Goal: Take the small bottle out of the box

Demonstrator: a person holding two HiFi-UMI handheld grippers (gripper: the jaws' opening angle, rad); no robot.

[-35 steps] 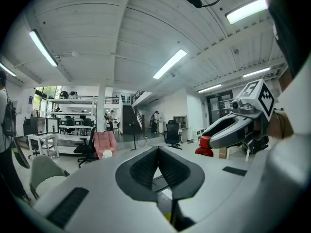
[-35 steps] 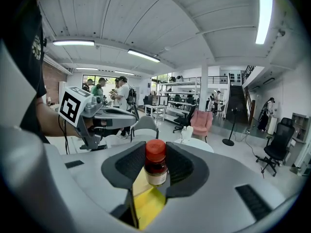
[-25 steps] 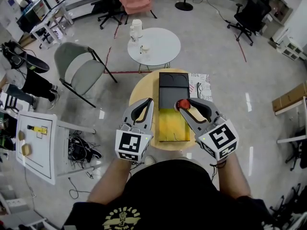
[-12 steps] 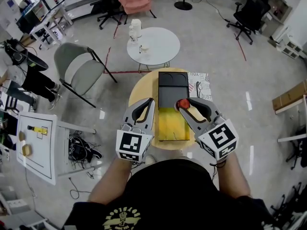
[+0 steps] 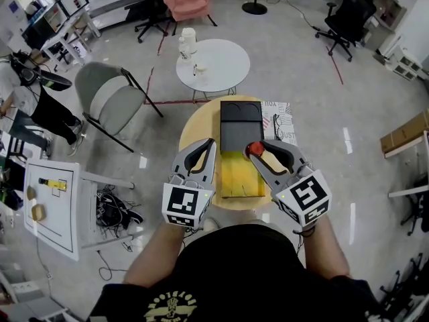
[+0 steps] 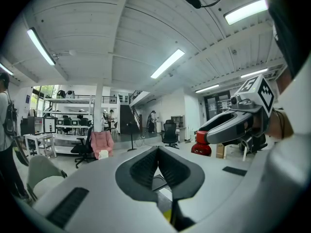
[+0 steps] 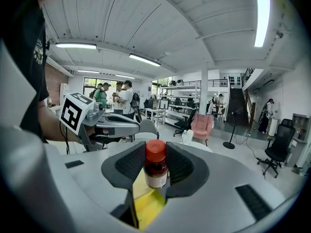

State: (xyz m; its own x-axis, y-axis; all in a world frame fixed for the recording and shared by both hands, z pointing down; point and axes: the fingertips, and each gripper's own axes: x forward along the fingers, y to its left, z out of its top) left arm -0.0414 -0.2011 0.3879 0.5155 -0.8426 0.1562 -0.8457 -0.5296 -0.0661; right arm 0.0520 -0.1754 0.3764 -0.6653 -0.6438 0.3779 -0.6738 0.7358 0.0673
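A small brown bottle (image 5: 255,149) with a red cap hangs upright over the right edge of the open box (image 5: 238,177). The box has a yellow inside and a black lid (image 5: 240,122) and lies on a round wooden table (image 5: 194,124). My right gripper (image 5: 257,151) is shut on the bottle (image 7: 156,166), with its pads on both sides of the body just under the cap. My left gripper (image 5: 204,147) hovers at the box's left edge, shut with nothing between its pads (image 6: 158,152). From the left gripper view the bottle (image 6: 201,143) shows in the right gripper (image 6: 228,126).
A printed paper (image 5: 280,121) lies by the box's right side. Beyond the table stand a white round table (image 5: 213,62) with cups and a grey folding chair (image 5: 110,99). A white board (image 5: 50,203) sits low at the left. People stand further back.
Almost nothing: the right gripper keeps the bottle over the box's right edge, shifted a touch nearer me. The left gripper has stayed put.
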